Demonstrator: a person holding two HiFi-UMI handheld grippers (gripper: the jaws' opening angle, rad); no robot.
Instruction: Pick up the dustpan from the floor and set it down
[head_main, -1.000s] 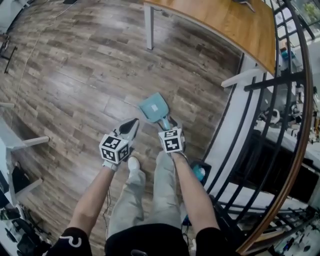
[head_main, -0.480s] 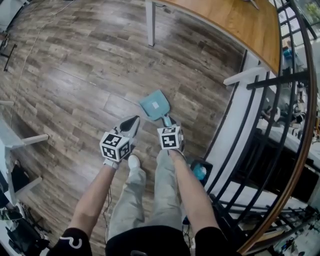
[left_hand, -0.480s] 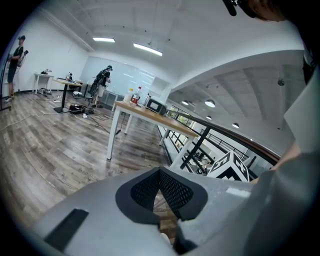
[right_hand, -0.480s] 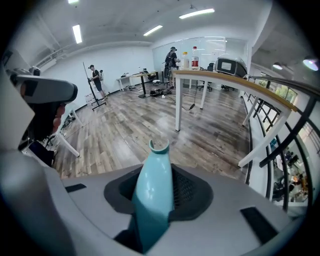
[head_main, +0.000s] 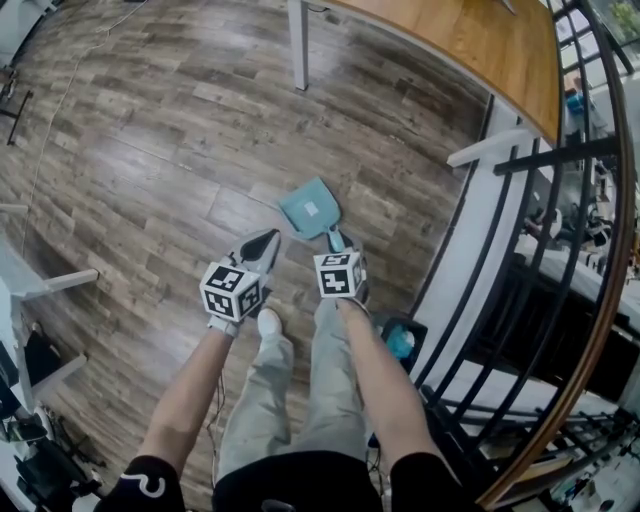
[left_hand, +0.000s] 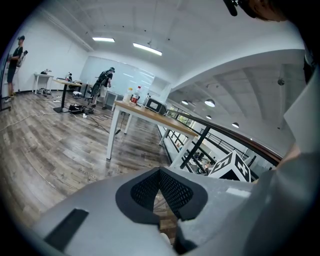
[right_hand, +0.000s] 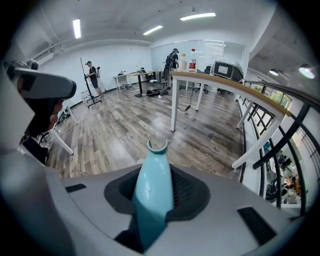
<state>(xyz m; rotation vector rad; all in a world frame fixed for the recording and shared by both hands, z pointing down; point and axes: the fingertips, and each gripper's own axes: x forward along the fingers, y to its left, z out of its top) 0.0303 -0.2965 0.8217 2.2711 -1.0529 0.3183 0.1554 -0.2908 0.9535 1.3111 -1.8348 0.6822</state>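
Fingers (right_hand: 189, 194) of right gripper (head_main: 335, 245) just closed, clamping dustpan (head_main: 308, 210) handle; pan end points away, lengthwise; plank floor (head_main: 150, 150), table (head_main: 470, 40) beyond.

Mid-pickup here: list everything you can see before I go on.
dustpan: one, teal, on the floor, handle toward the person
floor: grey-brown wood planks
table: one, wooden top, white legs, beyond the dustpan
bottles: two, on the table
railing: one, black, along the right side
people: two, far back in the room
shoe: one, white, on the floor
left gripper: grey, jaws together, empty
right gripper: grey, jaws have just been closing, now on the dustpan's handle
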